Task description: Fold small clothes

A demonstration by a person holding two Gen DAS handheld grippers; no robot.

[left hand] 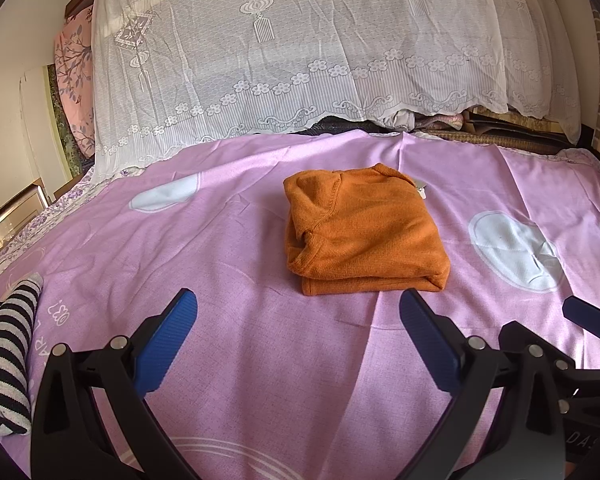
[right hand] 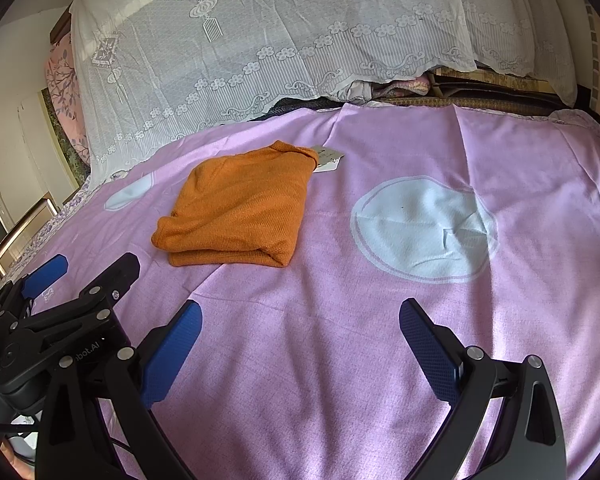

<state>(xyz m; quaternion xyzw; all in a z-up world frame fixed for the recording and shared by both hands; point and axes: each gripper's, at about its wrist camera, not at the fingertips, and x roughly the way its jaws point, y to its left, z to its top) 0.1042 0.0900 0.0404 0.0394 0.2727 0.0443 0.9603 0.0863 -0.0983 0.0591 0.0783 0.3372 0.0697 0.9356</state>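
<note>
An orange knit garment (left hand: 362, 232) lies folded into a thick rectangle on the pink bedsheet (left hand: 260, 360), with a white tag (right hand: 329, 159) sticking out at its far end. My left gripper (left hand: 298, 304) hovers just short of its near edge, open and holding nothing. In the right wrist view the same orange garment (right hand: 240, 208) sits ahead and to the left. My right gripper (right hand: 300, 314) is open over bare sheet, to the right of the left one, whose blue fingers (right hand: 46, 274) show at the left edge.
A black-and-white striped garment (left hand: 6, 360) lies at the left edge of the bed. A white lace cover (left hand: 300, 48) drapes a pile at the back. A floral pink pillow (left hand: 74, 76) leans at the far left. The sheet has white oval prints (right hand: 422, 228).
</note>
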